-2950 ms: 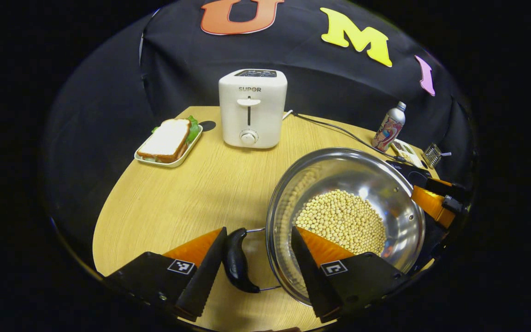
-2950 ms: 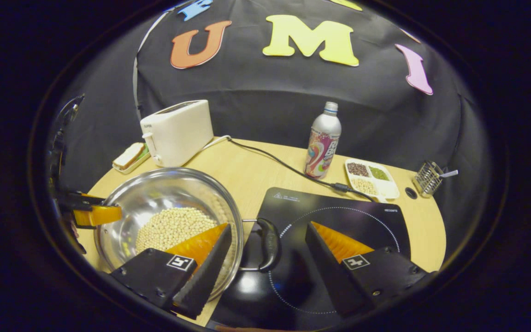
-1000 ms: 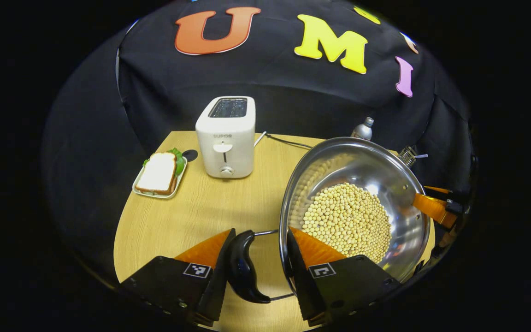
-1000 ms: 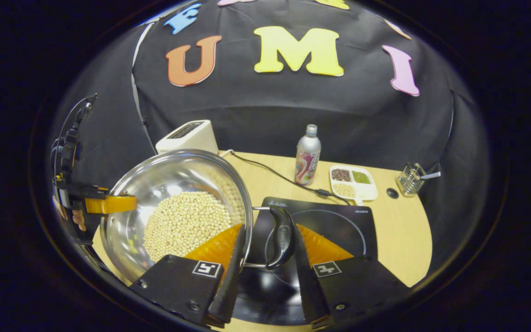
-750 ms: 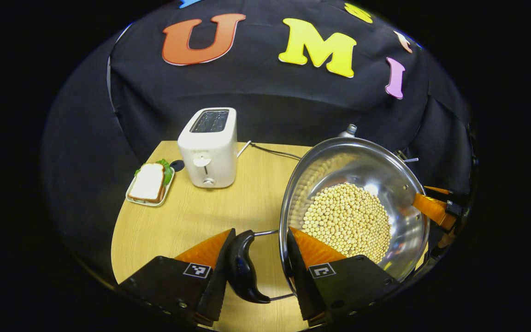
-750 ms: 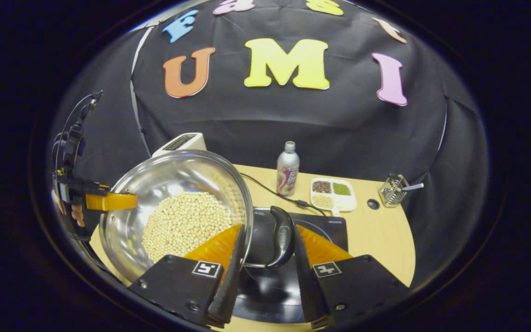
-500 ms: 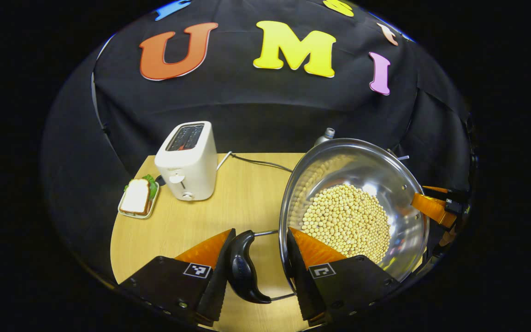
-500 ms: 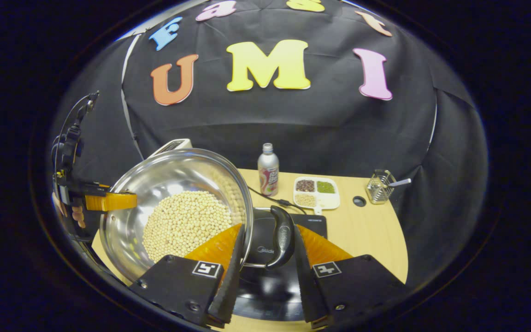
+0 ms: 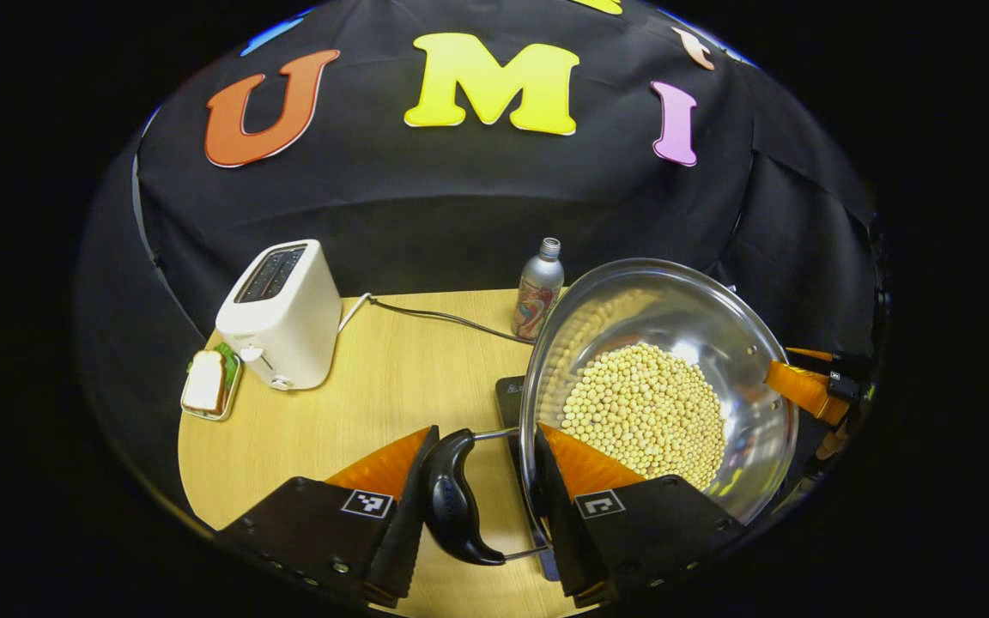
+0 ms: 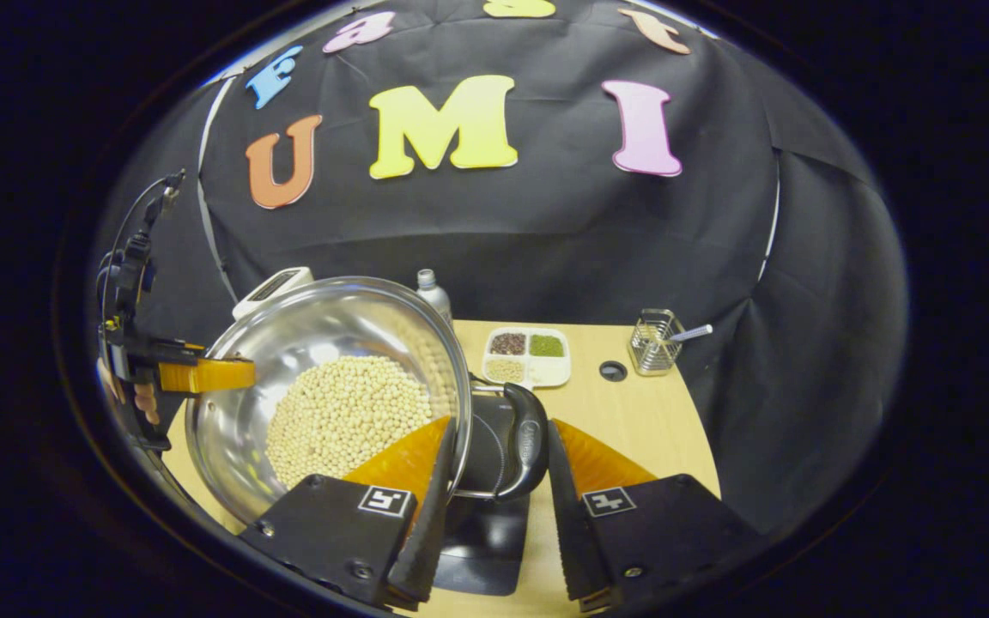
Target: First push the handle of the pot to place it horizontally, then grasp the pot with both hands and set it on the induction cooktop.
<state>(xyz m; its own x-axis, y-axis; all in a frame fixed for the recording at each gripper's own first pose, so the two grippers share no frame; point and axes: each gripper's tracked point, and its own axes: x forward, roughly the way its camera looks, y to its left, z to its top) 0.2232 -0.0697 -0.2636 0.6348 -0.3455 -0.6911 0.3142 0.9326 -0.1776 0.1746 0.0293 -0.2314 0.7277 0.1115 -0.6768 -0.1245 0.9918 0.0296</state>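
A steel pot [image 9: 675, 309] holding pale beans hangs above the table, carried between both grippers. My left gripper [image 9: 482, 439] is shut on its black left handle [image 9: 453, 502], one finger on the grip and the other at the rim. In the right gripper view, my right gripper [image 10: 500, 427] clamps the black right handle [image 10: 530, 442] of the pot [image 10: 323, 330] in the same way. The black induction cooktop [image 10: 486, 524] lies below that handle, and its corner [image 9: 507, 396] peeks out under the pot's left side. The far gripper [image 9: 803, 390] appears across the pot, as does the left one [image 10: 203, 375].
On the wooden table [image 9: 374, 386] stand a white toaster [image 9: 280, 313] with its cable, a sandwich plate [image 9: 209, 382] and a bottle [image 9: 537, 296]. Right of the cooktop are a divided tray of grains [image 10: 527, 356] and a wire holder [image 10: 658, 343].
Both grippers went from open around the handles to shut on them. The pot has risen and swung to the right over the cooktop; the toaster and bottle slid left in both views.
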